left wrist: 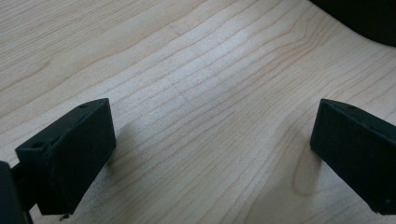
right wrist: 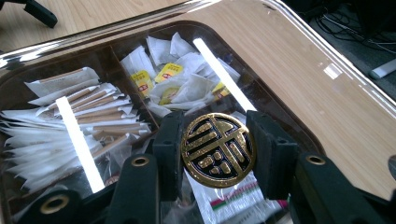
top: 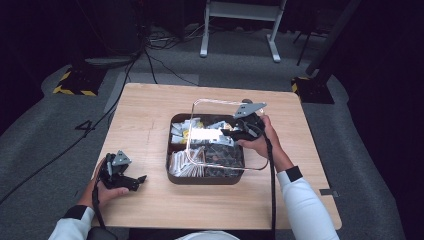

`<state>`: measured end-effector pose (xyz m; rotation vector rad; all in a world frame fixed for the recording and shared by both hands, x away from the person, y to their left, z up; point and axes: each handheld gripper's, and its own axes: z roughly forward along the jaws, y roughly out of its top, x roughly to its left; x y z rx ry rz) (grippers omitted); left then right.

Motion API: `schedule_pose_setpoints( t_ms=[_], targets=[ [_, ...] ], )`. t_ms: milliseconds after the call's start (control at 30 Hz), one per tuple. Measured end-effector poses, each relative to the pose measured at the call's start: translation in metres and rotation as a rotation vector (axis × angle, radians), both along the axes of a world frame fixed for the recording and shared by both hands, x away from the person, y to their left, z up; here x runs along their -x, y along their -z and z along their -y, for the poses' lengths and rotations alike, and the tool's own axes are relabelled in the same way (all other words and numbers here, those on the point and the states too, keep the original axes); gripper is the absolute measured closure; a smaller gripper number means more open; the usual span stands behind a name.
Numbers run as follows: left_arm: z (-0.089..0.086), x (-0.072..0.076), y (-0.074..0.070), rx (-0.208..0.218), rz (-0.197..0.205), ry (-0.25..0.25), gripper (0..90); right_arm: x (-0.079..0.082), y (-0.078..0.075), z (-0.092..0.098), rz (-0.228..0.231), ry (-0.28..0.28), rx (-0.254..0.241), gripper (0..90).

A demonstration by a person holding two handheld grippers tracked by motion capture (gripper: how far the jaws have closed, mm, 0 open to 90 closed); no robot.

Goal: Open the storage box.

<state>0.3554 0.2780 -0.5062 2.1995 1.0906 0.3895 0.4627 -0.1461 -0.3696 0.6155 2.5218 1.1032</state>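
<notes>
Lid (top: 220, 131) tilted, far edge up, knob (right wrist: 217, 148) in right tongs (right wrist: 217, 151)

Right gripper (top: 234, 132) holds clear lid (top: 210, 107) tilted above tray (top: 172, 175). Left gripper (top: 131, 182) rests left of tray, well apart.

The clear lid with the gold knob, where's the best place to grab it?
By the round gold knob in the middle of the clear lid. It sticks up, so come from above with one jaw on each side. The right hand-held gripper pinches it like that, tilting the lid over the brown box.
</notes>
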Motion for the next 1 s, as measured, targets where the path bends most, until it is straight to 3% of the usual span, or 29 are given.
schedule_pose_setpoints(
  t_ms=[567,1000],
  targets=[
    [0.0,0.0,0.0,0.0,0.0,0.001,0.4,0.018,-0.012,0.068,0.03,0.082,0.001,59.4],
    [0.0,0.0,0.0,0.0,0.0,0.001,0.4,0.02,-0.006,0.095,0.023,0.127,-0.006,59.4]
  ],
)
